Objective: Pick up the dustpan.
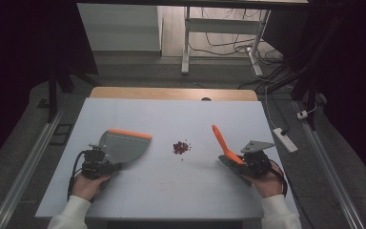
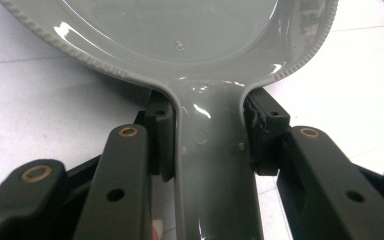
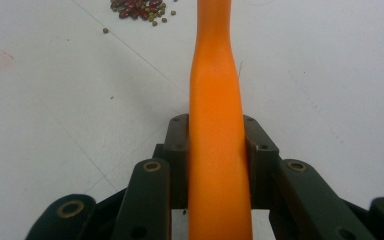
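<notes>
High view shows the left tool (image 1: 106,160) clamped on the handle of a grey dustpan (image 1: 124,145) with an orange lip, and the right tool (image 1: 240,164) clamped on the handle of an orange brush (image 1: 223,142). Left gripper view confirms both jaws pressed against the sides of the dustpan handle (image 2: 212,165); right gripper view confirms both jaws pressed against the brush handle (image 3: 219,145). Judged status: both implements are picked up, so the grasping stage is complete; sweeping has not started, since the beans (image 1: 181,147) lie in one small loose pile on the white bench (image 1: 171,191), with none visible inside the pan. Remaining work, by estimate: set the pan lip beside the pile, sweep the beans in with the brush, then collect strays. The pile lies between the two tools, near mid-bench, apart from both; the pan lip faces it from the left, and the brush points up and away on the right. A few single beans (image 3: 105,30) sit just beside the pile.
</notes>
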